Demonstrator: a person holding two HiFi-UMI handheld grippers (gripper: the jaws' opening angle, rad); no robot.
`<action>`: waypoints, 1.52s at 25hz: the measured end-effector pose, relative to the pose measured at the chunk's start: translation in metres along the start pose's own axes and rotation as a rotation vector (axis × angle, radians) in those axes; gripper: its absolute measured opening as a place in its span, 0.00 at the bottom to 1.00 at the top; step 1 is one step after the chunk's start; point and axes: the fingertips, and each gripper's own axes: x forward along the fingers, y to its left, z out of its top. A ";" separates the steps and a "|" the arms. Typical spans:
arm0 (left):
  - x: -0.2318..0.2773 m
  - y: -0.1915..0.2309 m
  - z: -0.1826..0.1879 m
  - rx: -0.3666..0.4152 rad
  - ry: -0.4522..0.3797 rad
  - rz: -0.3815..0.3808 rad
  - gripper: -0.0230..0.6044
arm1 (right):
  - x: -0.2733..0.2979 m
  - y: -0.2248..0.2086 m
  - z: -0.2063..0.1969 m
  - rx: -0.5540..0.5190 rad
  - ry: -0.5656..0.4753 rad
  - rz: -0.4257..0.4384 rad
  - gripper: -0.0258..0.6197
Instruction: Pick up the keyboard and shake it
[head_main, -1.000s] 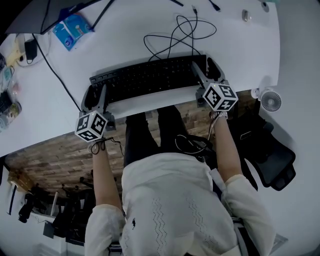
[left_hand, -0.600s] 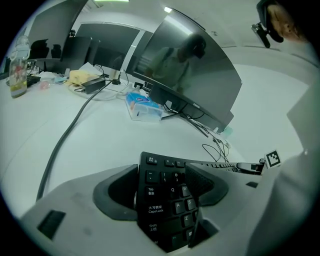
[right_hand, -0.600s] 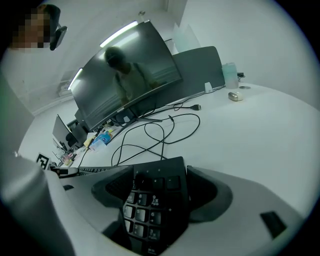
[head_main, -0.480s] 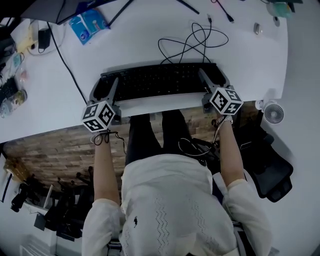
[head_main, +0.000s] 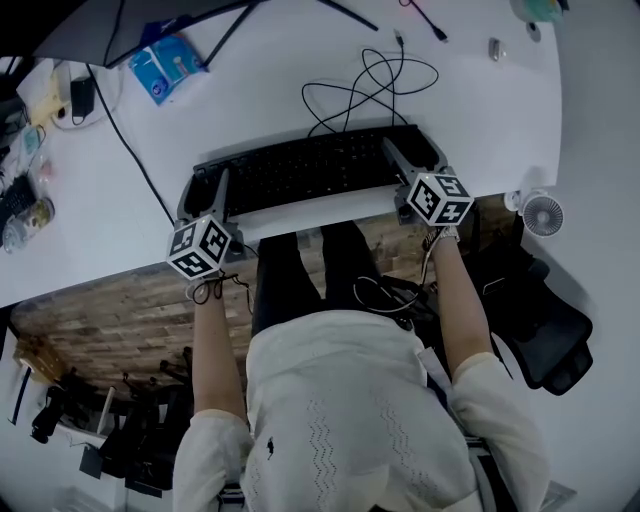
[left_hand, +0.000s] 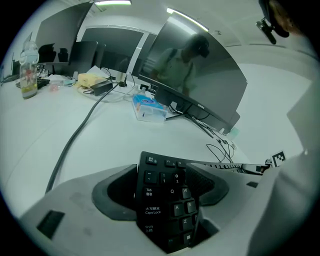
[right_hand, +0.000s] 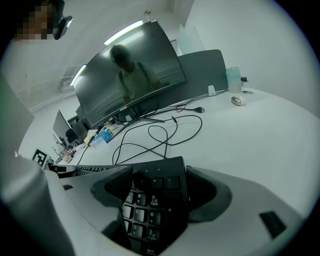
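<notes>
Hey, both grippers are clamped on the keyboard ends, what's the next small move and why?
Probably lift both grippers together a little, keeping the keyboard level. The left gripper is shut on its Caps Lock end and the right gripper on its number-pad end, so the hold looks ready. A cable lies looped on the desk behind it, so a small lift seems safest.

Matt black plastic keyboard (head_main: 310, 170); smooth white counter (head_main: 480, 110); matt grey fingers (left_hand: 112, 195), dimpled inside; glossy dark monitor screen (right_hand: 130, 85); rough-looking wood-plank floor (head_main: 110, 310), left of frame
</notes>
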 end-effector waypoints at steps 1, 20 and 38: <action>-0.002 0.001 0.000 -0.003 -0.001 0.003 0.49 | 0.000 0.002 0.000 -0.003 0.000 0.003 0.55; -0.055 -0.015 0.059 0.061 -0.175 -0.024 0.50 | -0.045 0.048 0.057 -0.065 -0.156 0.023 0.54; -0.121 -0.049 0.143 0.126 -0.381 -0.081 0.50 | -0.109 0.095 0.141 -0.146 -0.365 0.051 0.55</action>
